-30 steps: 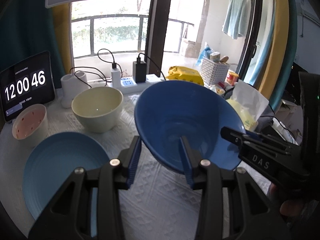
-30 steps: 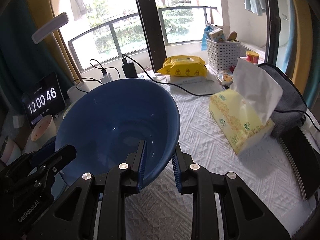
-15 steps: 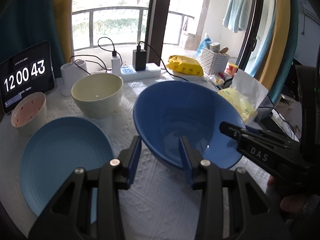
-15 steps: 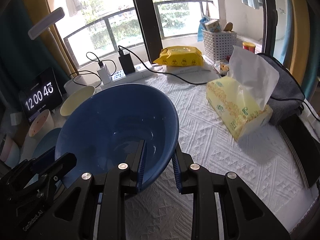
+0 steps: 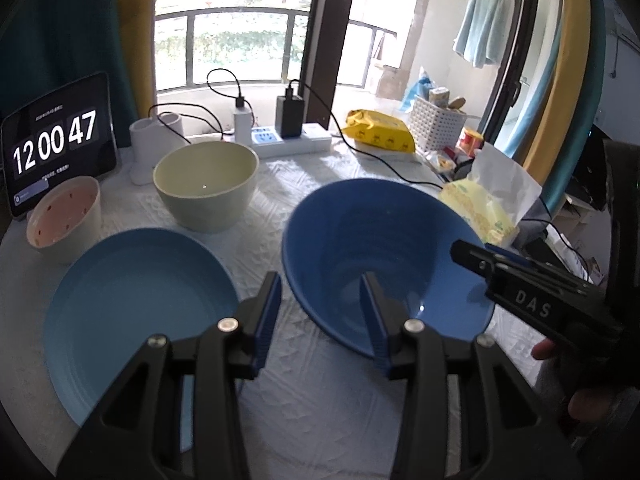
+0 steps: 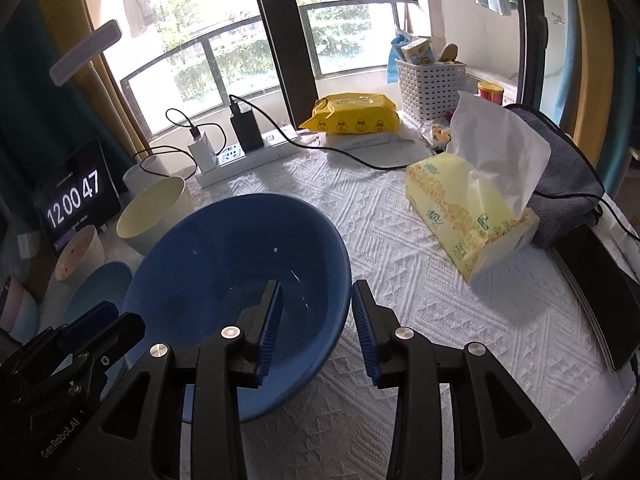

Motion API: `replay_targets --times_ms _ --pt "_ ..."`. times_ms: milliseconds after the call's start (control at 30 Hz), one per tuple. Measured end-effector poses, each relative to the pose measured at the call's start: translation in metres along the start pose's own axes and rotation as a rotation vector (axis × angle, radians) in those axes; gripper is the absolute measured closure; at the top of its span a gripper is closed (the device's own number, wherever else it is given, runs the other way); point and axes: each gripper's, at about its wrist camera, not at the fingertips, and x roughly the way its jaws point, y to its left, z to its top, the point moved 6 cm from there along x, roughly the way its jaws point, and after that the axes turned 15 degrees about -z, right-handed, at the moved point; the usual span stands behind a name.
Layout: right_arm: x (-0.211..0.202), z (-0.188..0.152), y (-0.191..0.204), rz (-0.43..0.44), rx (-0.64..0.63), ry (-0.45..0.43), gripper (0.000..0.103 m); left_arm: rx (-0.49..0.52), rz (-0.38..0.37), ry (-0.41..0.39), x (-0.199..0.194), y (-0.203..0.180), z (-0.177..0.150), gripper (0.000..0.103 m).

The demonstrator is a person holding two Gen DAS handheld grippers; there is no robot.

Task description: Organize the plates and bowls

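**Big blue bowl sits on the table, both grippers loose around its rim**

The dark blue bowl (image 6: pixel 224 280) rests on the white tablecloth (image 6: pixel 420 280). The right gripper (image 6: pixel 316 320) has just been opening; its jaws stand apart on each side of the rim, not squeezing it. The left gripper (image 5: pixel 320 316) straddles the other edge, jaws apart too, pads off the rim. Just left lies a light blue plate (image 5: pixel 132 312). Behind it stand a cream bowl (image 5: pixel 206 184) and a pink cup (image 5: pixel 64 220). A tissue box (image 6: pixel 468 216) sits to the right.
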Motion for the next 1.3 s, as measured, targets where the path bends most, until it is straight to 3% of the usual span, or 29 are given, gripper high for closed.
replay_targets --times_ms 467,1300 --pt "-0.029 0.018 -0.002 0.005 0.017 -0.064 0.064 0.009 -0.009 -0.075 -0.031 -0.001 0.020 0.058" --pt "-0.081 0.063 0.060 0.082 -0.054 -0.190 0.064 -0.017 0.065 -0.225 -0.108 0.042 0.077 0.057"
